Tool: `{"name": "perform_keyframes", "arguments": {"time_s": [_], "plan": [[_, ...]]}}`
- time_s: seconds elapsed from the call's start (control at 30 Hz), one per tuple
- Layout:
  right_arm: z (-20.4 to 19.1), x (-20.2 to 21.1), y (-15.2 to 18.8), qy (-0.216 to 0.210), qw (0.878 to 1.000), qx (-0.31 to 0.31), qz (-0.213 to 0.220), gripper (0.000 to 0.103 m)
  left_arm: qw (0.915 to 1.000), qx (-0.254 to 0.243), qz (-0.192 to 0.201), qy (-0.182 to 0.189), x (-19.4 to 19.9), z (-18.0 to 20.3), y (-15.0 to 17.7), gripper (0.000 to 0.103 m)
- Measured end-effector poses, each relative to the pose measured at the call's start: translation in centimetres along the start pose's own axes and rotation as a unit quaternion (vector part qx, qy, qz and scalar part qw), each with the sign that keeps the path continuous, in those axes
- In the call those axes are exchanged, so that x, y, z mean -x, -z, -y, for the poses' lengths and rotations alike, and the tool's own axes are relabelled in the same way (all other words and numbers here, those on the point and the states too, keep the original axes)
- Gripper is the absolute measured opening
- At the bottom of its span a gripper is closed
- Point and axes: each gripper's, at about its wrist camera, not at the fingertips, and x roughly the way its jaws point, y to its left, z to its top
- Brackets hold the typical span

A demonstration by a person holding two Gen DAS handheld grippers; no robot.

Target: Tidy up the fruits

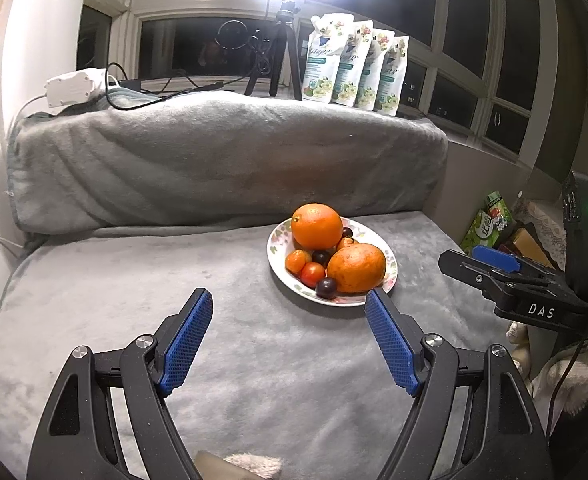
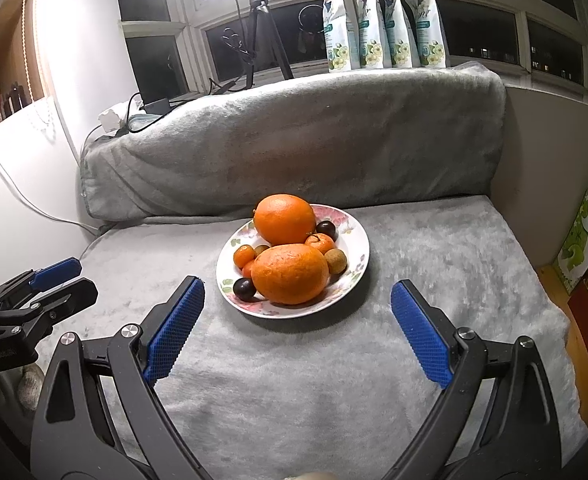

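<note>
Plate [image 2: 356, 240] of fruit sat on the grey blanket [image 2: 434, 248], in front of the draped cushion [image 2: 294, 136]. Fruit was heaped: near orange [image 2: 290, 274] at the front, far orange [image 2: 284, 219] behind it, with small pieces wedged around them: two dark grapes [image 2: 244, 289], a small tangerine [image 2: 320, 242], a kumquat [image 2: 243, 255], a brownish longan-like fruit [image 2: 336, 262]. Left view added a red tomato [image 1: 312, 274] by the near orange.

Right gripper [image 2: 297, 296] had its blue pads spread wide, nothing between them. Plate lay dead ahead, its near rim roughly level with the fingertips, the near orange centred in the gap. Left gripper [image 1: 290, 300] was likewise spread and empty; from it the plate lay ahead and to the right, the right pad [image 1: 390, 344] overlapping the plate's rim in view. Judgement: right gripper was the better lined up for a straight reach; the near orange was roundish, slightly wider than tall, so no axis mattered much.

Hard to make out: whether pads hovered above or rested on the blanket; small fruit behind the oranges was partly hidden. No sorting container was visible. Four pouches [image 2: 382, 20] and a tripod [image 2: 262, 32] stood on the sill behind.
</note>
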Motion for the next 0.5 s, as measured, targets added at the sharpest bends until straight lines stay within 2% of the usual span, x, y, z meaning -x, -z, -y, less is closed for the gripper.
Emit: {"name": "perform_keyframes", "arguments": {"time_s": [0.5], "plan": [[-0.13, -0.12, 0.5, 0.001, 1.0, -0.006, -0.002, 0.096, 1.0, 0.002, 0.001, -0.002, 0.02, -0.05, 0.01, 0.079]]}}
